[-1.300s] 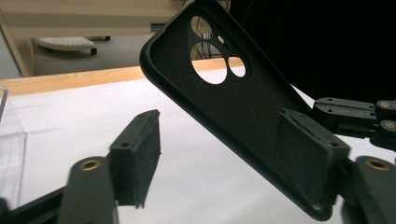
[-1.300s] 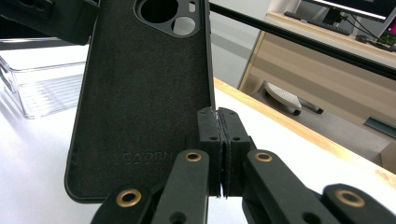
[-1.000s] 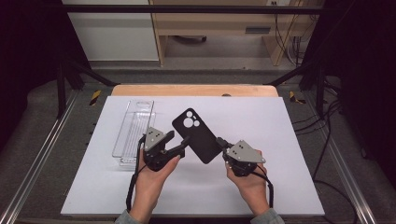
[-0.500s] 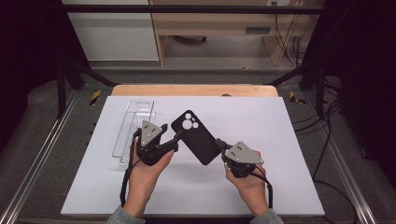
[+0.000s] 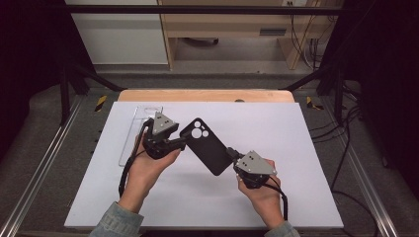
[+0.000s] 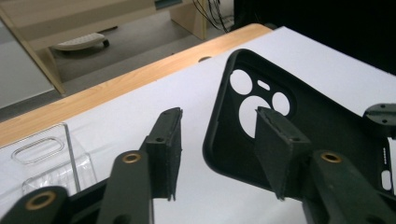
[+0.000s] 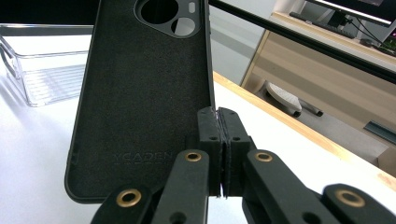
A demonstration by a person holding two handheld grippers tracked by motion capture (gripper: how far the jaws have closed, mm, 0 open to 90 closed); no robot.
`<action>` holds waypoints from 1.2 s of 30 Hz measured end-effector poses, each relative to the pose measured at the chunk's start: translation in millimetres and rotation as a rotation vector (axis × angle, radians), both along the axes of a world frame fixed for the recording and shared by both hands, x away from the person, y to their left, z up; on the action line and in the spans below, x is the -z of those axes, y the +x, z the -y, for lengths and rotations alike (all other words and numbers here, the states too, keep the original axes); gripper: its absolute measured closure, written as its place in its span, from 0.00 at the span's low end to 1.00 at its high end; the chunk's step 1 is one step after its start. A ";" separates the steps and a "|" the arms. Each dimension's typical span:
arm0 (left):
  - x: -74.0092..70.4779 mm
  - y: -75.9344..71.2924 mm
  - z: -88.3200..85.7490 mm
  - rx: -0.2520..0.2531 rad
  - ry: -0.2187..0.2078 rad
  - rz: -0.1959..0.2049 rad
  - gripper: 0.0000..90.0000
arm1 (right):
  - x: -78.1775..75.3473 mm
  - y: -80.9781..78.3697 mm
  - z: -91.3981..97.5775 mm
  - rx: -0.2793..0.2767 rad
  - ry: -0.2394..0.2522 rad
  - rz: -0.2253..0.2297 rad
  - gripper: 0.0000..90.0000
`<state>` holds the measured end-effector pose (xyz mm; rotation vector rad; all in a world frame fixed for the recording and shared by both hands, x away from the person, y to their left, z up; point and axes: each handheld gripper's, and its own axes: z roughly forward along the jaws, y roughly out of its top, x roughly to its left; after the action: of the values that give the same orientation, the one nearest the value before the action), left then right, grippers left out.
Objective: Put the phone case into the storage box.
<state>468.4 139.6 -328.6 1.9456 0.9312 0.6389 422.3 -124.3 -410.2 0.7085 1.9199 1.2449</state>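
The left gripper (image 5: 182, 142) sits with its jaws spread apart in the left hand (image 5: 148, 165), while the right gripper (image 5: 231, 152), jaws pressed together, rests in the right hand (image 5: 259, 192).

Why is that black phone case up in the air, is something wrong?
Nothing looks damaged or spilled. The right tongs pinch one edge of the black phone case, holding it tilted above the white mat, while the open left tongs straddle its camera end.

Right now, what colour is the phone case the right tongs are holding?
Black, matte inside, on the phone case; clearest in the right gripper view.
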 end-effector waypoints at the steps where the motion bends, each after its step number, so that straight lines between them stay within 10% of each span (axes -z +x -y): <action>1: -0.4 1.1 0.8 0.007 0.003 -0.005 0.59 | -0.1 -0.2 -0.2 -0.001 -0.003 0.002 0.99; 36: -7.2 18.8 1.1 0.088 0.047 -0.091 0.80 | -2.2 -1.7 -3.4 -0.009 -0.026 0.016 0.99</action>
<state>487.2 138.5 -321.3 2.0606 0.8871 0.5295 420.6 -120.9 -407.9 0.6751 1.9248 1.2248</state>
